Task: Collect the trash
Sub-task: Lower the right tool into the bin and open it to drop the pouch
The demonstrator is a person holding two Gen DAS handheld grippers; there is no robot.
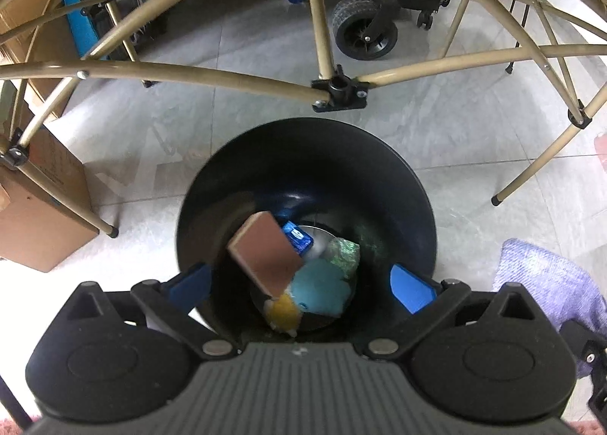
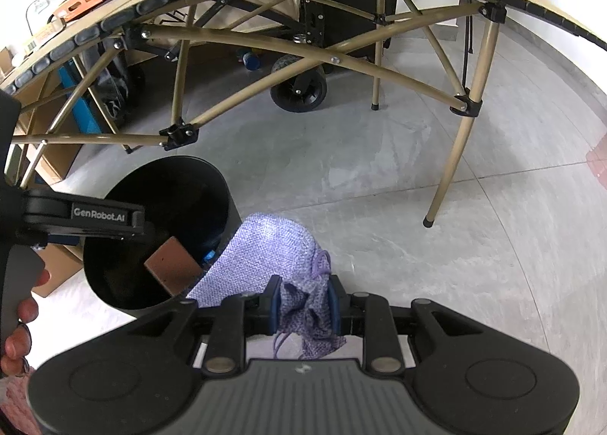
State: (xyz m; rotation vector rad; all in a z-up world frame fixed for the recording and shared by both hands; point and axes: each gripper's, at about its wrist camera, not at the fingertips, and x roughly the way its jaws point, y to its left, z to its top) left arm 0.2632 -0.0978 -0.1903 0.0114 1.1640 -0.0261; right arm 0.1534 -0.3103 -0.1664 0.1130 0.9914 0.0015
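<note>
The brown block (image 1: 265, 251) was seen inside the mouth of the black bin (image 1: 235, 169), tilted and free of any grip, above a blue packet (image 1: 297, 237), a green wrapper (image 1: 344, 253), a teal scrap (image 1: 322, 289) and a yellow scrap (image 1: 282, 311) lying at the bottom. The left gripper (image 1: 299, 283) was held directly over the bin with its jaws spread wide and nothing between them, a position judged to suit a drop straight into the opening. The purple cloth (image 2: 277, 249) was clamped between the nearly closed jaws of the right gripper (image 2: 303, 308), just beside the bin's rim, probably so that it could be carried over next. The left gripper's body was placed across the bin's opening in the right wrist view, and would be in the way of that move. A folding table's tan frame (image 1: 212, 74) was spread close behind the bin, with a cardboard box (image 1: 41, 207) at one leg and a black wheel (image 1: 364, 29) further back on the tiled floor (image 1: 436, 139).
</note>
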